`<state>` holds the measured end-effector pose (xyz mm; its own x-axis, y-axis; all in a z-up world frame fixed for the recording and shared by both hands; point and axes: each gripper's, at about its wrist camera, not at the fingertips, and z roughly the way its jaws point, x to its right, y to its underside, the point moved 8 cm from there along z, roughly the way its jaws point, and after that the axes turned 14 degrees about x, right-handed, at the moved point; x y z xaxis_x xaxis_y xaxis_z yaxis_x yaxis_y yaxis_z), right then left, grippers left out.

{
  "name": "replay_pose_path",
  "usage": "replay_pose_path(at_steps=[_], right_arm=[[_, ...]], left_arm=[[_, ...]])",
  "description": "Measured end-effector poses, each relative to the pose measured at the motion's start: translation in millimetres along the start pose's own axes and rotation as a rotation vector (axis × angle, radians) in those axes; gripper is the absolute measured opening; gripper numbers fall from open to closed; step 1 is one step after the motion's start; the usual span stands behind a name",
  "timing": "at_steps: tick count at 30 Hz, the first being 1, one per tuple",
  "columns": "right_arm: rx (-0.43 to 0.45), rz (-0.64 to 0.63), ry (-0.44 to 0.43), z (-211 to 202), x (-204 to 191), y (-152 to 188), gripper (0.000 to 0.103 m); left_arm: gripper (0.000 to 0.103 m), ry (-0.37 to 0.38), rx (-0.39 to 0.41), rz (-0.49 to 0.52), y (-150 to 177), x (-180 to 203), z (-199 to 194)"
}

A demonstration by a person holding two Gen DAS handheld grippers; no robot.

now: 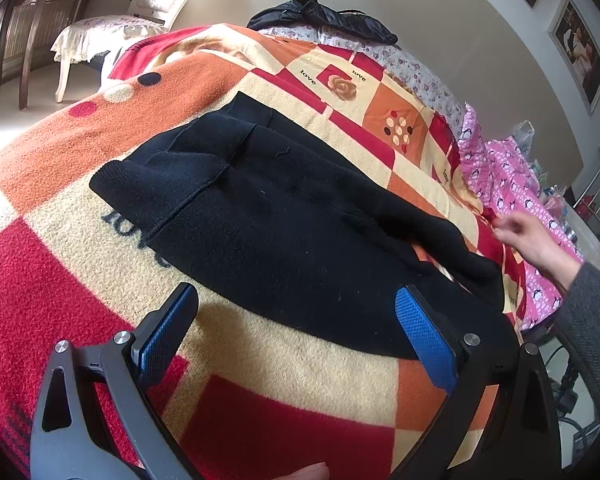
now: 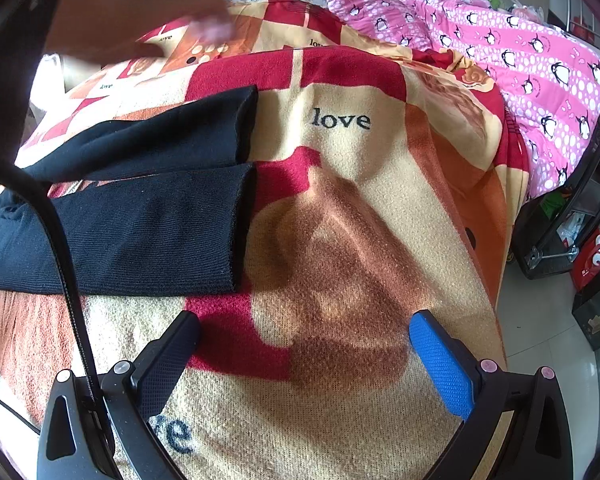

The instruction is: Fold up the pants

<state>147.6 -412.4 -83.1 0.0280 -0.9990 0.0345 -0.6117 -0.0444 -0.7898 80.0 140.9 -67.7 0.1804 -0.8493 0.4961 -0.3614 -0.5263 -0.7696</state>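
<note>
The black pants (image 1: 284, 216) are lying spread flat on the blanket (image 1: 284, 364), just ahead of the left claw (image 1: 296, 320), with both cuffs (image 2: 236, 216) up and left of the right claw (image 2: 304, 348). Both claws are being held apart, gripping nothing. No fold is being shown yet; all folding is judged left.

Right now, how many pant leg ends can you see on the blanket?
2. The far leg cuff lies nearer the pink penguin quilt; the near leg cuff lies closer to the camera, a gap between them. None seems hidden.
</note>
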Motion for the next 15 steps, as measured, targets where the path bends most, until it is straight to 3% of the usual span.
replay_pose_path(at_steps=[15], right_arm=[[0.0,0.0,0.0,0.1,-0.3,-0.1,0.103]], left_arm=[[0.099,-0.011,-0.013,0.021,4.6,1.3,7.7]])
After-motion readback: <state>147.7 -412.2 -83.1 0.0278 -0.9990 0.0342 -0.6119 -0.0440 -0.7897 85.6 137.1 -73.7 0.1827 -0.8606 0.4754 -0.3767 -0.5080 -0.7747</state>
